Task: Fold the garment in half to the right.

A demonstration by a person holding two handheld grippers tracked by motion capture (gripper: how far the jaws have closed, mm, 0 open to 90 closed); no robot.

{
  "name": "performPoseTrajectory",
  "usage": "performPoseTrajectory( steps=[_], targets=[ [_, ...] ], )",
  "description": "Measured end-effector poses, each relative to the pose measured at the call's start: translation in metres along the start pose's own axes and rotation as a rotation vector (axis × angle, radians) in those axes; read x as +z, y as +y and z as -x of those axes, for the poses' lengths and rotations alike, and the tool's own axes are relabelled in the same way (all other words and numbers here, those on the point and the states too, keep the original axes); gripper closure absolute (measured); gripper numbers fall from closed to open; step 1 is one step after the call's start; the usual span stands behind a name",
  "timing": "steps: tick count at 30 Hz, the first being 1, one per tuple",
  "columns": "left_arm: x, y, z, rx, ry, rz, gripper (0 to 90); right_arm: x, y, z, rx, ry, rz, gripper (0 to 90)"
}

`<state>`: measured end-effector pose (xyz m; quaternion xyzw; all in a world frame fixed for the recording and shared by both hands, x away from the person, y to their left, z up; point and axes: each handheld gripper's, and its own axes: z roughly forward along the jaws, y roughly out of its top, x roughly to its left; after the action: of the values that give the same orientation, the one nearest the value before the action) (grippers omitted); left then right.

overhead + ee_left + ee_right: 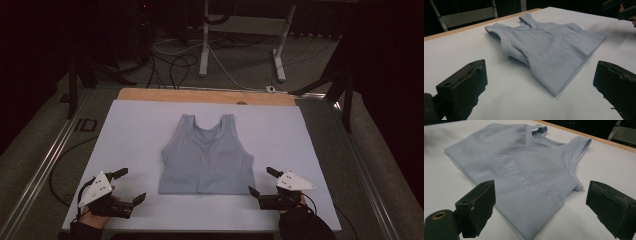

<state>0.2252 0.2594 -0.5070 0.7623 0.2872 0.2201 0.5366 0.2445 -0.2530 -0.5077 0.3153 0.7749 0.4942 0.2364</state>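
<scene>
A pale blue sleeveless crop top (207, 156) lies flat in the middle of the white table cover (135, 130), straps toward the far edge and hem toward me. My left gripper (129, 186) stands open near the front left, a short way left of the hem's left corner, nothing between its jaws. In the left gripper view the top (549, 47) lies ahead of the gripper (540, 82). My right gripper (262, 181) is open just right of the hem's right corner. In the right gripper view the top (524, 170) spreads between and beyond the gripper (541, 205) jaws, untouched.
A wooden strip (205, 96) borders the table's far edge. Behind it stand white table legs (204, 45) and loose cables (175, 65) on the floor. Metal rails (45, 165) run along both sides. Bare cover surrounds the garment.
</scene>
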Motion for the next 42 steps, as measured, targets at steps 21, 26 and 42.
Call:
performPoseTrajectory(
  steps=[21,26,42],
  targets=[
    [0.008,0.022,0.005,0.001,-0.061,-0.029,0.0,-0.002,0.05,0.0,-0.042,0.022,0.046,9.1],
    [0.013,0.025,0.004,-0.009,-0.071,-0.038,0.0,0.002,0.059,0.001,-0.056,0.025,0.055,9.1],
    [0.03,0.037,0.006,-0.057,-0.052,-0.116,0.0,0.042,0.099,0.002,-0.098,0.063,0.088,9.1]
  ],
)
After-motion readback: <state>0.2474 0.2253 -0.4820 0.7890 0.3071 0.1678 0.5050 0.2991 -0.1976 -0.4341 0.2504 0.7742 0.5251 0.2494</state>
